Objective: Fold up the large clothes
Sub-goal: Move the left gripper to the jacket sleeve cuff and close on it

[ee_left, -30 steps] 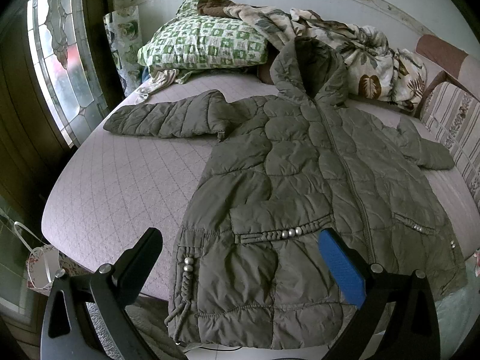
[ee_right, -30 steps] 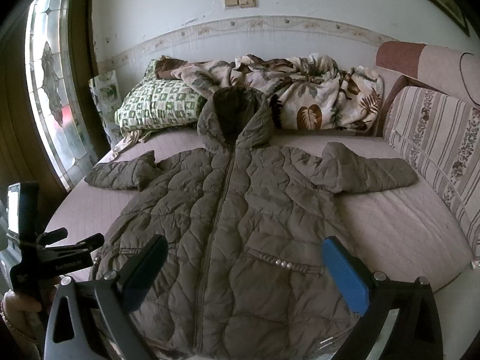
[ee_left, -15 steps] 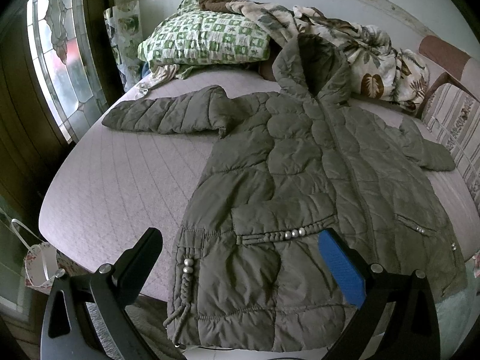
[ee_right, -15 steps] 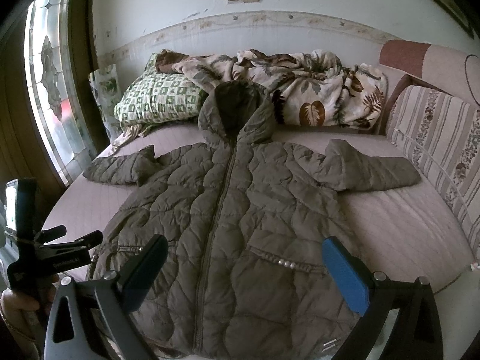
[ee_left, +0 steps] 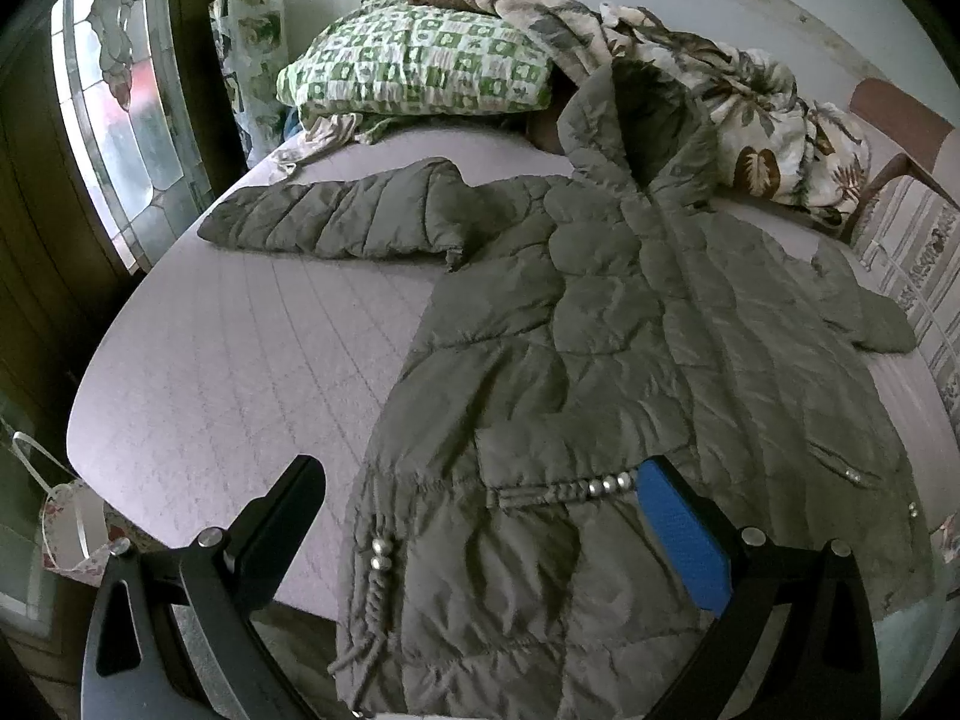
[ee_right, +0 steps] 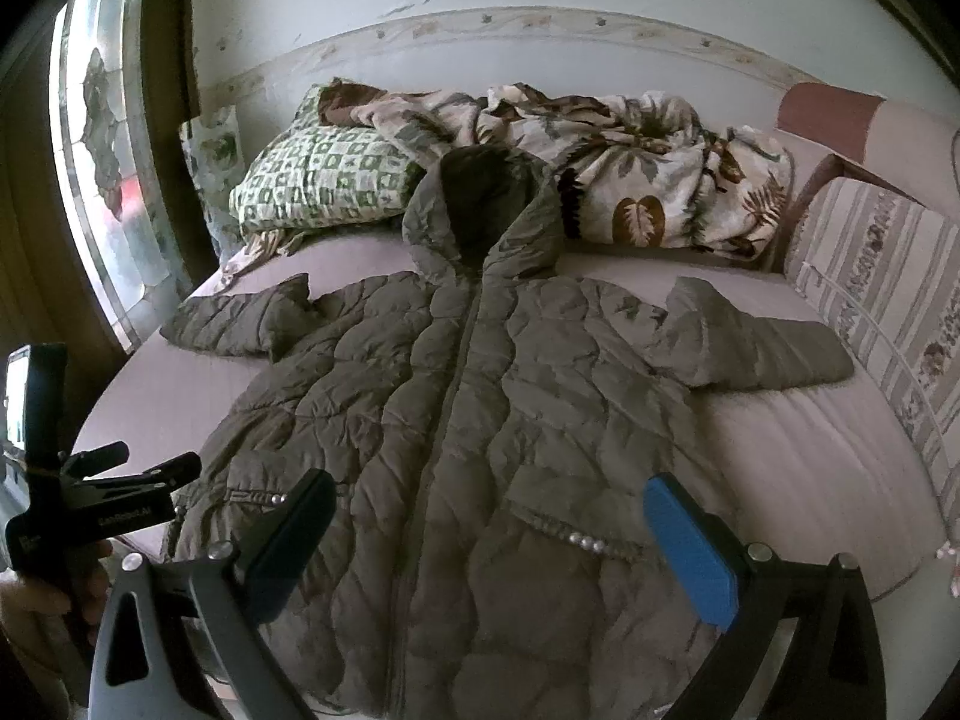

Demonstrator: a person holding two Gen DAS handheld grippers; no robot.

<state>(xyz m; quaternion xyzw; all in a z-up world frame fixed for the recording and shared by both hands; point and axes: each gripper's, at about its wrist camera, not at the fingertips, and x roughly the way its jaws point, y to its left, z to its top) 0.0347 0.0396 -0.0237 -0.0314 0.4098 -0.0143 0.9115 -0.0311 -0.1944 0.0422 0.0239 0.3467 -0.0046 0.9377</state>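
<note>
Across the frame's middle, the coat (ee_left: 600, 360) lies flat; we have moved closer, our left gripper (ee_left: 480, 516) and right gripper (ee_right: 489, 531) both wide open, empty, folding unstarted.

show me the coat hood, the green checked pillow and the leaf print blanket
coat hood (ee_right: 486, 204), right wrist view, on the dark lining inside the hood.
green checked pillow (ee_left: 414, 66), left wrist view, on the middle of its top face.
leaf print blanket (ee_right: 654, 180), right wrist view, on the bunched middle of it.
</note>
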